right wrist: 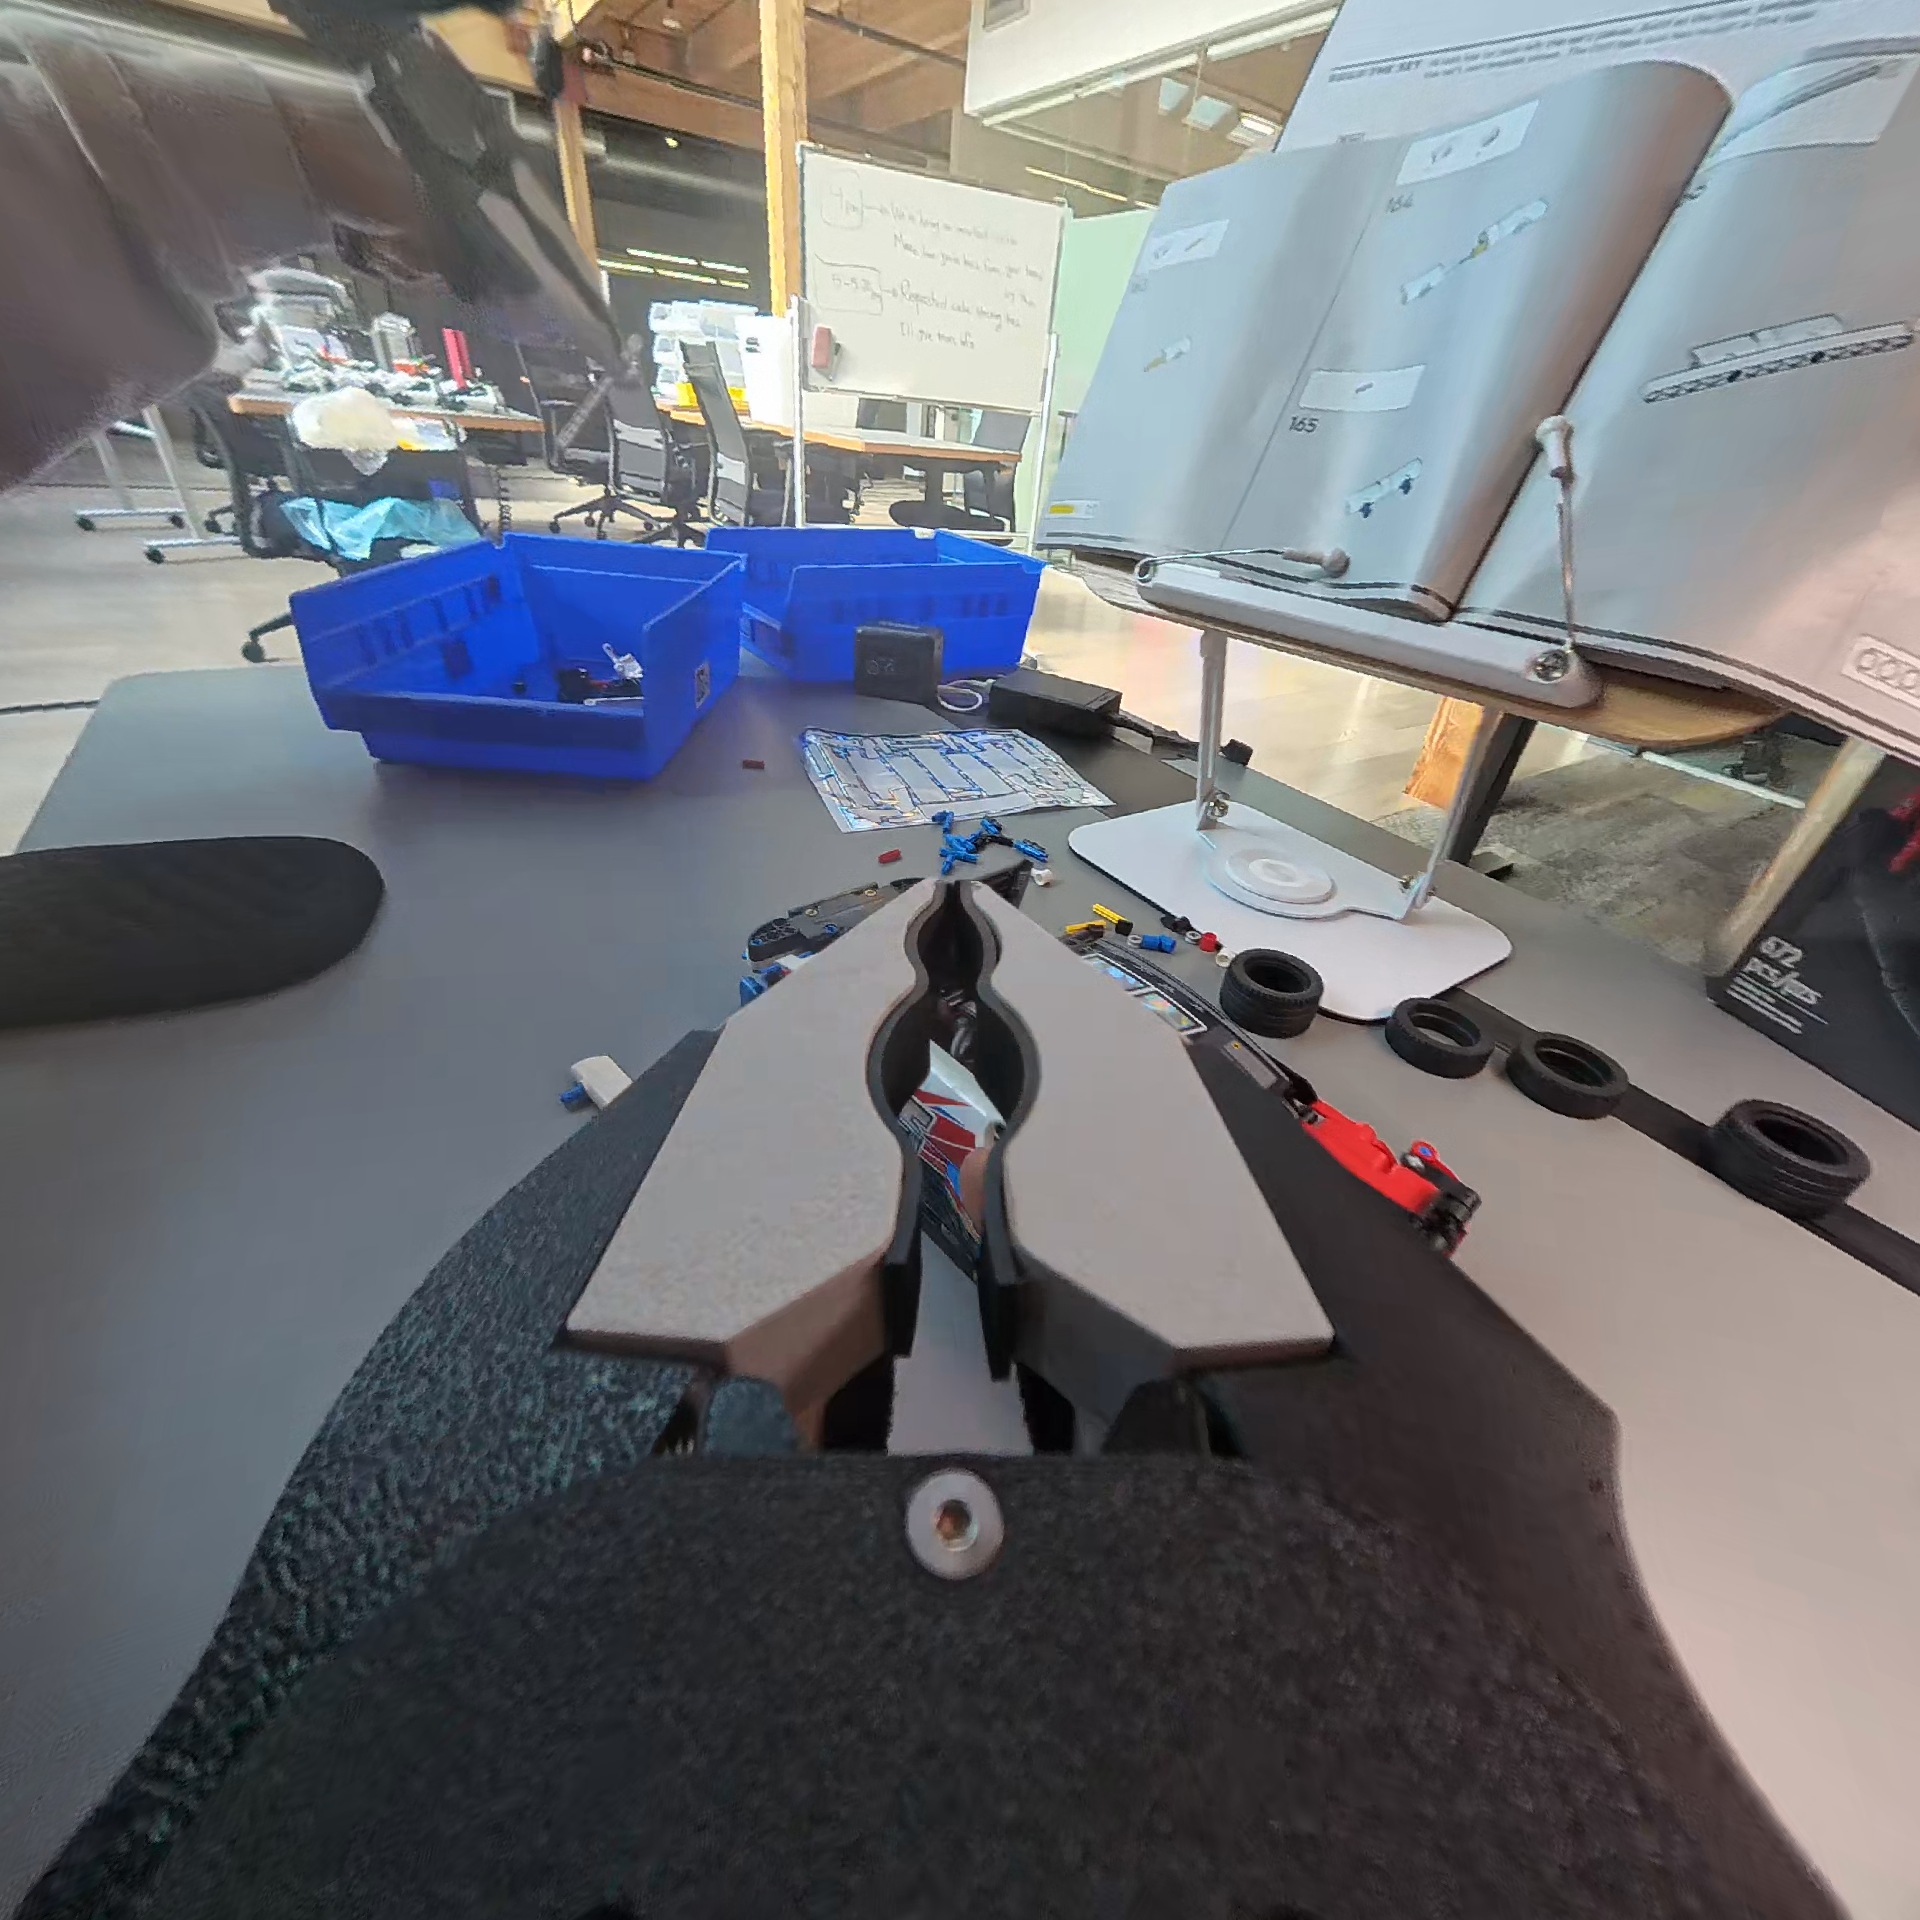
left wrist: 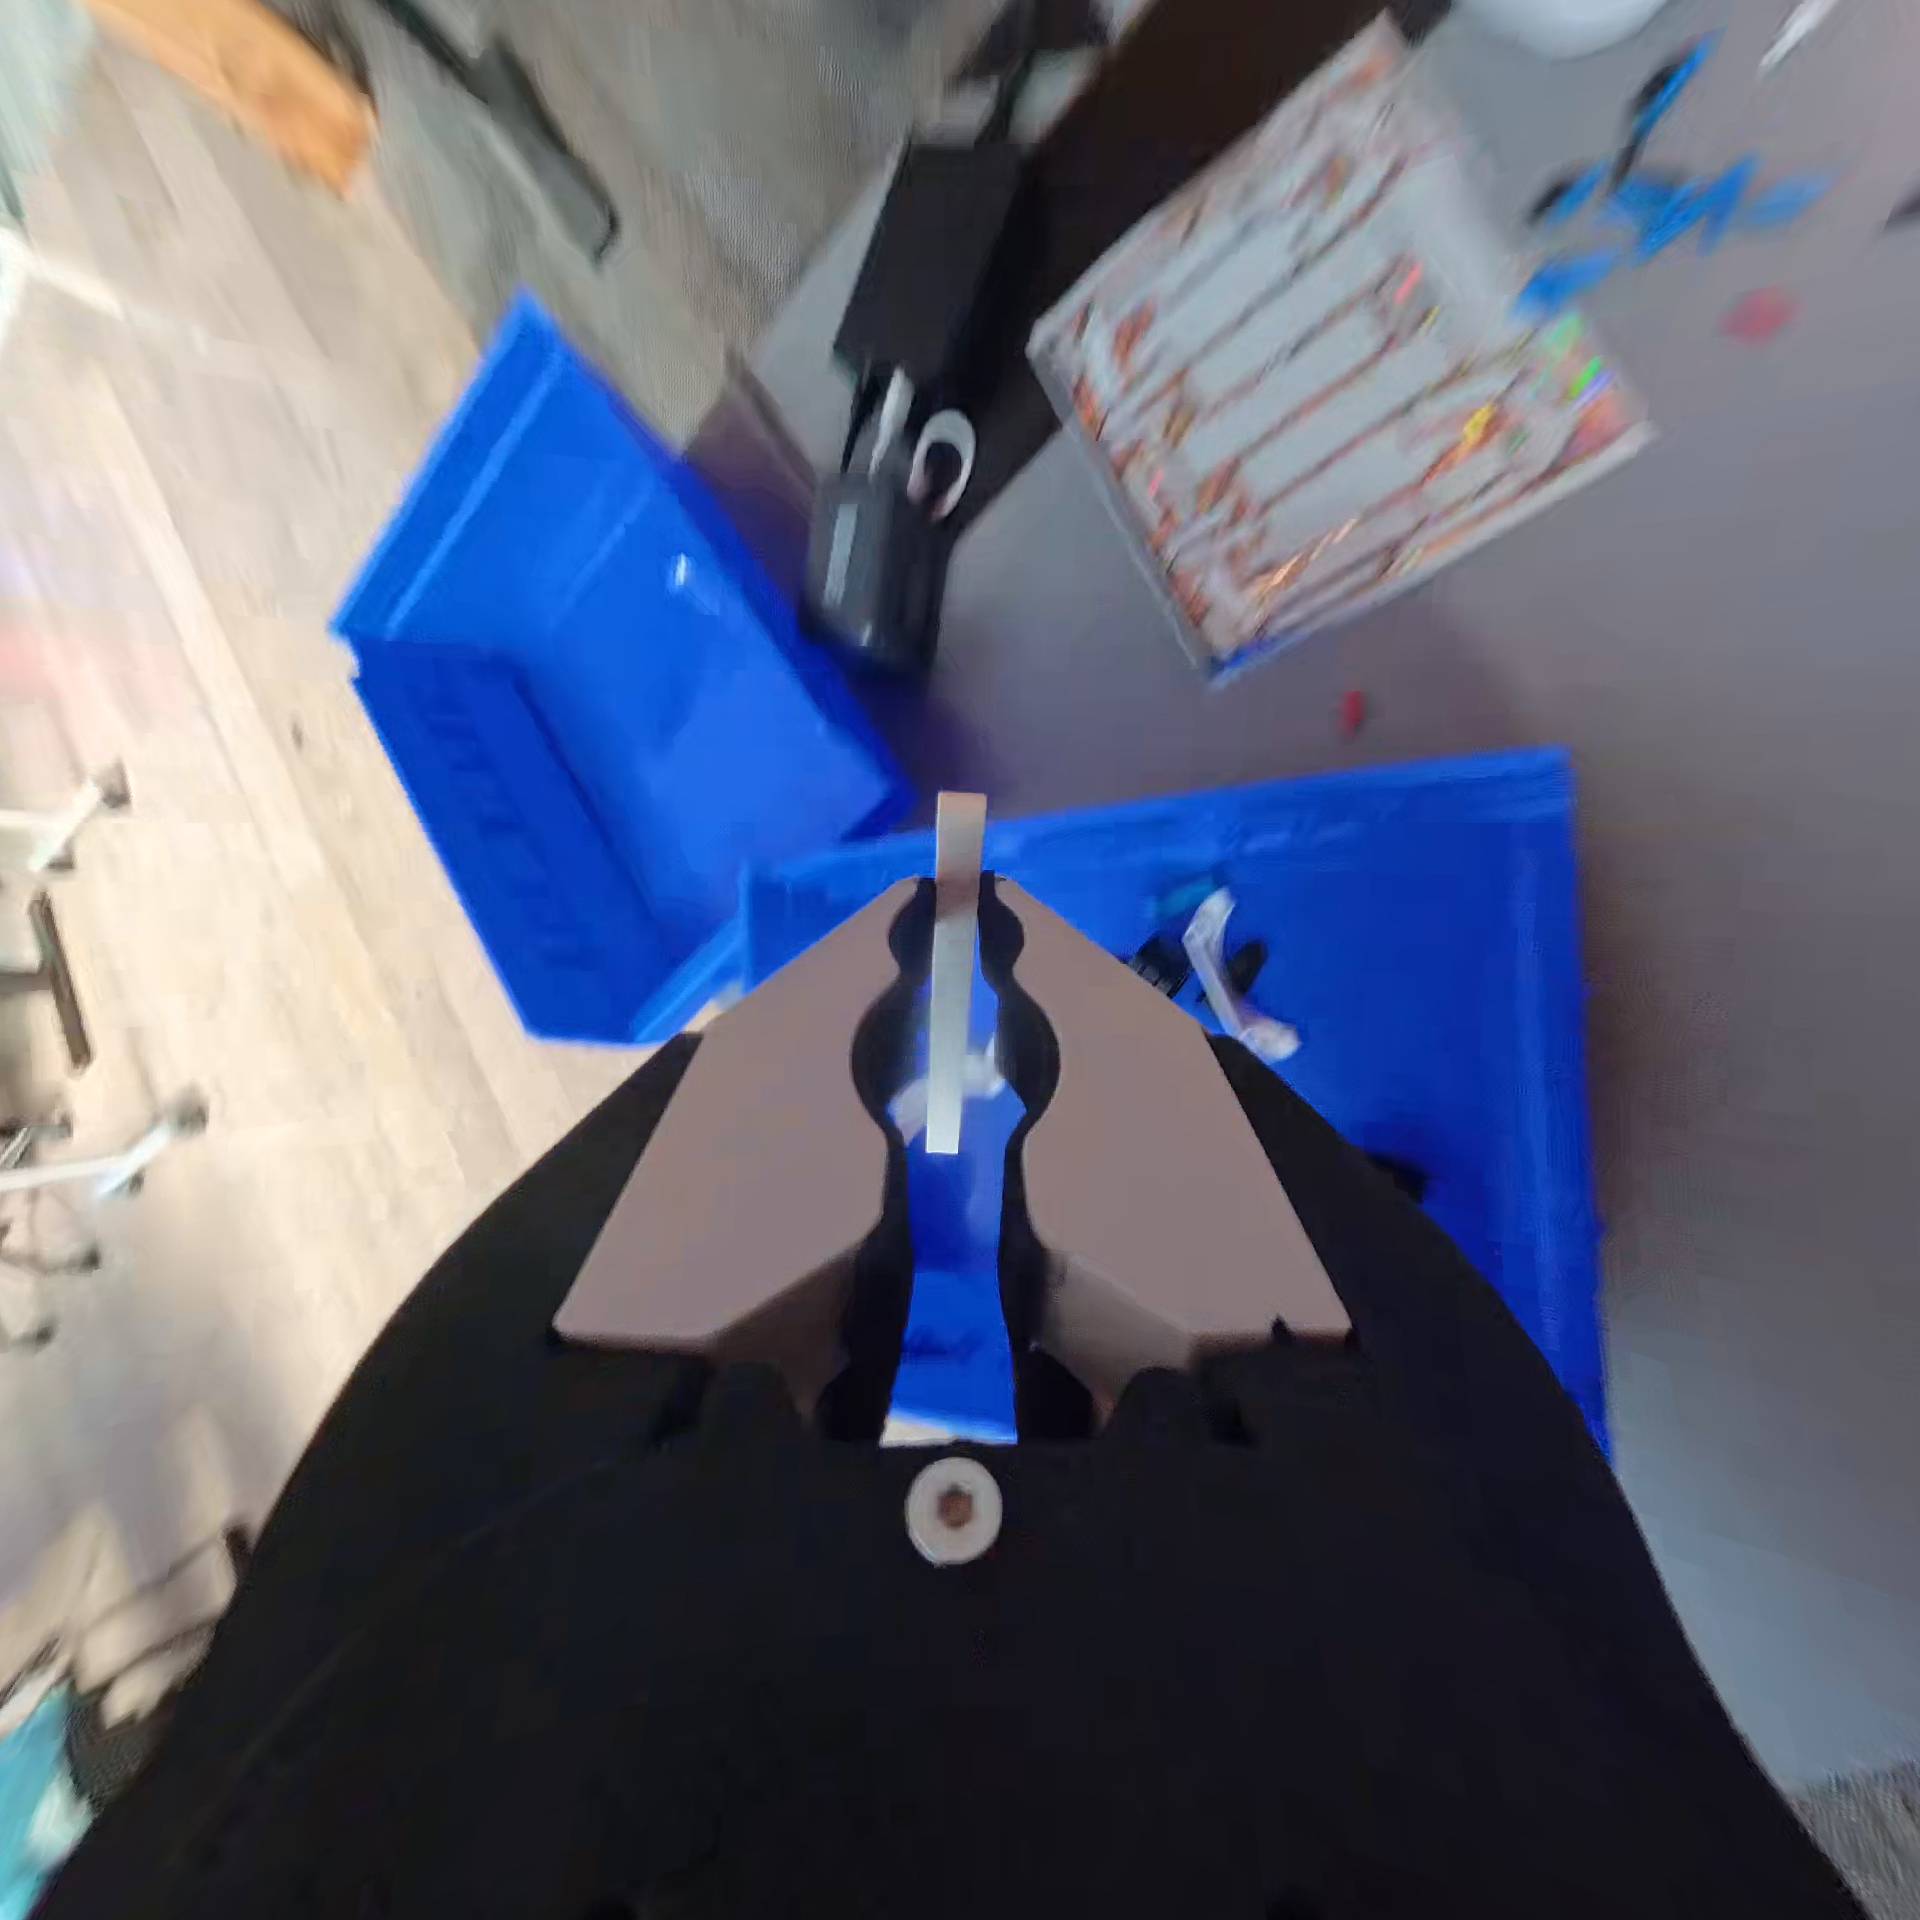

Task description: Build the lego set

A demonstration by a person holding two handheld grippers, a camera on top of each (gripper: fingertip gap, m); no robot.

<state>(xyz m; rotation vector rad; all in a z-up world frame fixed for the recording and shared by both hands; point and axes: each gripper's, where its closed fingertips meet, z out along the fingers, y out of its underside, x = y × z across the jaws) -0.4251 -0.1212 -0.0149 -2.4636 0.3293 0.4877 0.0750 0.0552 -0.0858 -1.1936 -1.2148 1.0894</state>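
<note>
In the left wrist view, which is motion-blurred, my left gripper is shut on a long pale grey lego beam. The beam stands out past the fingertips, over a blue bin with a few small parts in it. In the right wrist view my right gripper is shut around the partly built lego car. The car's white, red and blue body shows through the gap between the fingers. Its red end sticks out to the right, resting on the grey table.
Two blue bins stand at the far table edge. A sticker sheet, loose blue pins, several black tyres and an instruction book on a white stand lie ahead and right. A black pad is at left.
</note>
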